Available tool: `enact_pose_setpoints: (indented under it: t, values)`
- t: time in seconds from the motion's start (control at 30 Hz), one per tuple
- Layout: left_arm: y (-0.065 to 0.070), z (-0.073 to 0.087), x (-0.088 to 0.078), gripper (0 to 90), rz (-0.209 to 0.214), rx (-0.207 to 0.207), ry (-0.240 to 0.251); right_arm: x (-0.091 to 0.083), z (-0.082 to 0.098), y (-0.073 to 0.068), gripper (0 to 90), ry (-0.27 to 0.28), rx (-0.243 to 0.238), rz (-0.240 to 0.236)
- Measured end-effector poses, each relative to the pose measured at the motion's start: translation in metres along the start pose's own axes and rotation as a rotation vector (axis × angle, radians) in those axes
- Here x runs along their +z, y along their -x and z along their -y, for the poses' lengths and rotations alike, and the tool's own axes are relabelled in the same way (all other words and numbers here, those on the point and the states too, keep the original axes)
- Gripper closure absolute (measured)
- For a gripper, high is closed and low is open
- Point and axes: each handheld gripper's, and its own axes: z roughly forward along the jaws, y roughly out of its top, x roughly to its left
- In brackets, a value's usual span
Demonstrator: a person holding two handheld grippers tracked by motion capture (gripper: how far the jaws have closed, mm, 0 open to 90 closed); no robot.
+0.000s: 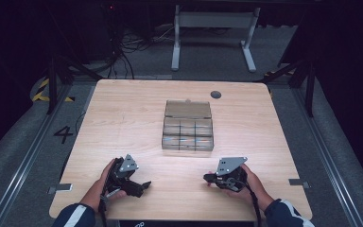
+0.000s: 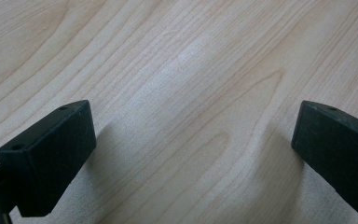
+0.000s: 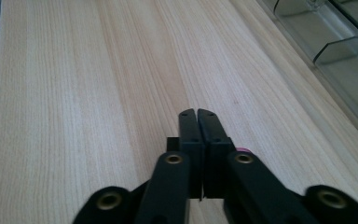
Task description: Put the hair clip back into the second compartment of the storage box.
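My fingers: left pair wide apart and empty, right pair pressed together with nothing between them.

High view: left gripper [image 1: 144, 185] sits near the table's [image 1: 123, 118] front edge, on the near-left side of the clear compartment box [image 1: 187, 127], well apart from it. Right gripper [image 1: 207, 178] is on the near-right side of the box, also well apart, tips pointing inward toward the left one. The box sits mid-table with its lid [image 1: 188, 109] hinged back on the far side, so the compartments are open from above. I judge that's deliberate: access without having to handle the lid. I can't tell what's in the compartments; they're too small and glassy here.

Left gripper view: my two fingers [image 2: 46, 158] stand far apart over bare wood, close above it. No sign of the box here, so I'm pointed away from it.

Right gripper view: fingers [image 3: 189, 128] closed flush, held low along the grain. Box [image 3: 335, 56] wall and dividers at upper right, off to the side of my line. I judge this a parked pose, both hands resting clear of the box before any reach.
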Motion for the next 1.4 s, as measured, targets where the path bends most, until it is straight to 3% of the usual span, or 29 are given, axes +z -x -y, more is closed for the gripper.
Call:
enact_pose_setpoints:
  t: [0.17,0.27,0.37,0.53,0.9,1.4]
  values:
    - [0.0,0.0,0.0,0.2,0.0,0.0,0.0,-0.006,0.0,0.003,76.4,0.021,0.026,0.033]
    - [0.0,0.0,0.0,0.2,0.0,0.0,0.0,-0.006,0.005,0.004,68.5,0.006,0.052,0.051]
    - [0.0,0.0,0.0,0.2,0.0,0.0,0.0,-0.005,0.007,0.003,62.0,-0.001,0.059,0.055]
    - [0.0,0.0,0.0,0.2,0.0,0.0,0.0,-0.003,0.009,0.001,51.2,0.013,0.118,0.052]
    - [0.0,0.0,0.0,0.2,-0.001,-0.001,0.0,0.002,0.008,-0.009,43.3,0.005,0.094,0.008]
    - [0.0,0.0,0.0,0.2,0.0,-0.001,0.0,0.011,0.015,0.0,36.7,0.004,0.075,0.027]
